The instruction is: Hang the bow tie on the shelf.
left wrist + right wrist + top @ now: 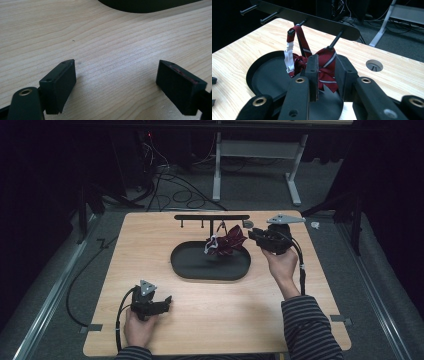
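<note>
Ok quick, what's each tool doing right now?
Left tool: open, empty, over bare table.
Right tool: shut on the dark red striped cloth.

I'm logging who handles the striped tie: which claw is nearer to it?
Right. The right claw is shut on the dark red striped tie over the black tray. The left claw sits open over the bare near-left table, apart from it.

The right hand-held gripper (326, 75) hides the tie's (325, 68) middle, and the tray (147, 5) is seemingly cut off.
</note>
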A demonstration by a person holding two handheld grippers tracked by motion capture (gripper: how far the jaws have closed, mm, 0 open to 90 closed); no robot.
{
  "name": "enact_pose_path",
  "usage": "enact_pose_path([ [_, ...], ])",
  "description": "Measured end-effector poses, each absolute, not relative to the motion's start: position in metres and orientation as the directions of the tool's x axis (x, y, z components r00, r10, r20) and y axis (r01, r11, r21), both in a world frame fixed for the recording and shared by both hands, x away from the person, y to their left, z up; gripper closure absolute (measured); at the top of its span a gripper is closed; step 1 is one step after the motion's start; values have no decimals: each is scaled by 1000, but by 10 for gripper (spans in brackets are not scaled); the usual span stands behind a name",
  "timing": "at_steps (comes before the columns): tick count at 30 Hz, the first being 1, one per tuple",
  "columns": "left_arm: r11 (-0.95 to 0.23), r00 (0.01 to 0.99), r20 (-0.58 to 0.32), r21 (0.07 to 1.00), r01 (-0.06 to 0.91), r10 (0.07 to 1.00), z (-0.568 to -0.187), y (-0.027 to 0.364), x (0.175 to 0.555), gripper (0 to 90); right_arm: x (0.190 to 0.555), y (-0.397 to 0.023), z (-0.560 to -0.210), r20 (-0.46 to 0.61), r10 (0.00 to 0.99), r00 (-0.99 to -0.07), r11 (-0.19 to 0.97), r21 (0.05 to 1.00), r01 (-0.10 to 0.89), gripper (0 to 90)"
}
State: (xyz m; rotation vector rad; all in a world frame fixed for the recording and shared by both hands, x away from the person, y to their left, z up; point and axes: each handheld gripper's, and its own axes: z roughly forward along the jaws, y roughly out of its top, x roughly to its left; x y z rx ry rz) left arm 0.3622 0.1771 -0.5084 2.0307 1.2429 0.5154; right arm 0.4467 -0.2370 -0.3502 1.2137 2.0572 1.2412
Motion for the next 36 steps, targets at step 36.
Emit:
enact_pose_path([
  [36, -302, 463, -20, 731, 612, 886, -508, 177, 362, 167, 411, -289, -374, 127, 872, -474, 142, 859, 492, 674],
])
